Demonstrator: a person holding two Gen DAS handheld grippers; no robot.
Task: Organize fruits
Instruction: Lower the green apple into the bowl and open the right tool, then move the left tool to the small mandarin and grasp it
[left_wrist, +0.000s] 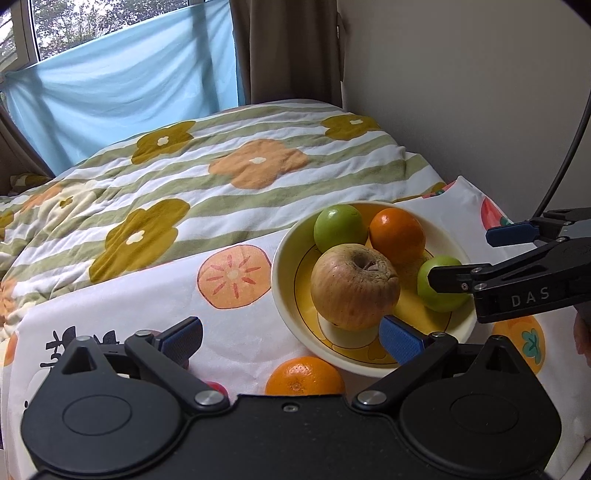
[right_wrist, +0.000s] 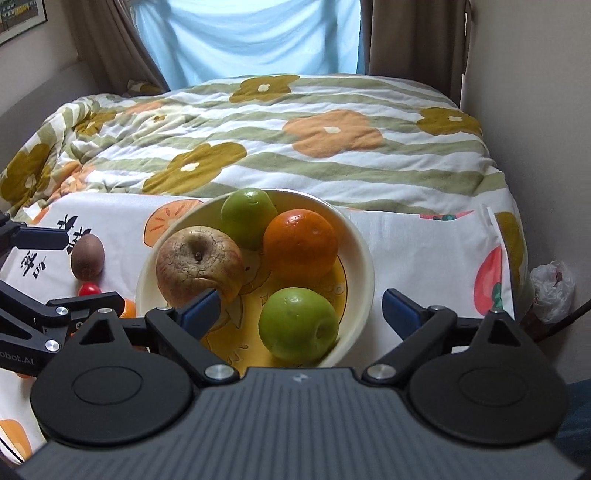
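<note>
Left wrist view: the left gripper (left_wrist: 291, 338), spread wide and empty, hangs over the loose orange (left_wrist: 303, 376) beside the bowl (left_wrist: 284, 291); lower squarely before closing. The right gripper (right_wrist: 301, 308), also apart, straddles the green apple (right_wrist: 298, 324)

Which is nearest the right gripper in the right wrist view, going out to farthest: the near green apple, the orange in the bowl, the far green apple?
From the right gripper:
1. Near green apple, between the open fingers, at the bowl's front.
2. Orange, behind it, mid-bowl on the right.
3. Far green apple, at the bowl's back rim, slightly left.
</note>
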